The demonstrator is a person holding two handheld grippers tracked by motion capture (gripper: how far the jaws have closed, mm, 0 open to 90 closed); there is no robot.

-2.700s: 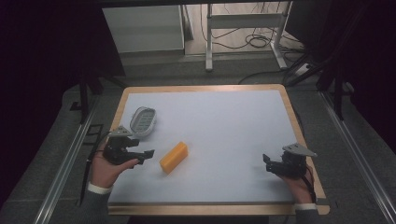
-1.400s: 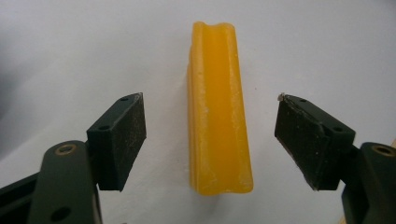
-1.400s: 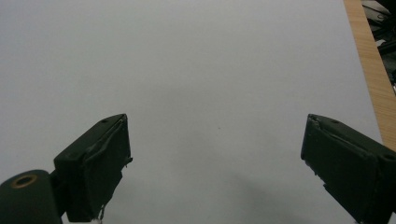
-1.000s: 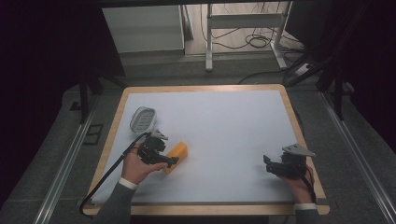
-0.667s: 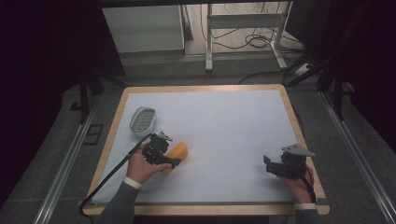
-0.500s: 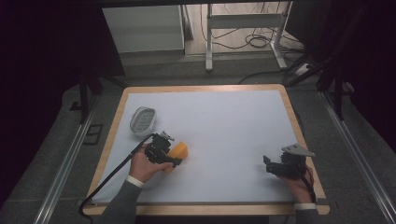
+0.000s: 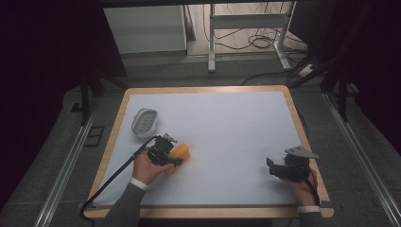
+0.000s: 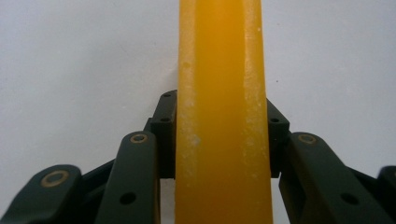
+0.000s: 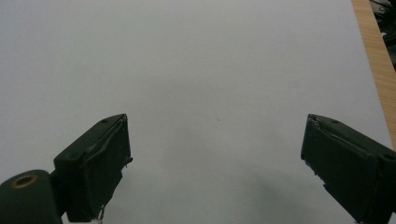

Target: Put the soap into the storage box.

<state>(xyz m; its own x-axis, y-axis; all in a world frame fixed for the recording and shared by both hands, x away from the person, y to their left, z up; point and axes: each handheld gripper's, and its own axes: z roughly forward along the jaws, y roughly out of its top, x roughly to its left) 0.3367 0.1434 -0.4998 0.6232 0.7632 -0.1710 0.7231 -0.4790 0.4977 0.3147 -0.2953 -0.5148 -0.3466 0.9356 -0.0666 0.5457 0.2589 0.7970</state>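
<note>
White table top [image 7: 227, 127] with a wooden rim: at its left a grey dish [image 7: 144, 121], then the left gripper [image 7: 176, 160], jaws just closed onto the yellow block [image 7: 182, 153]. Far right, the right gripper [image 7: 269, 166] rests, jaws wide.

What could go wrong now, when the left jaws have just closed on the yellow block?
1. The left gripper pinches the yellow block by its narrow sides, near one end; the long part ahead may droop or twist when lifted.
2. The block's faces look smooth, so it may slip out.
3. The grey dish lies close by on the table; a swing toward it may knock it.
</note>
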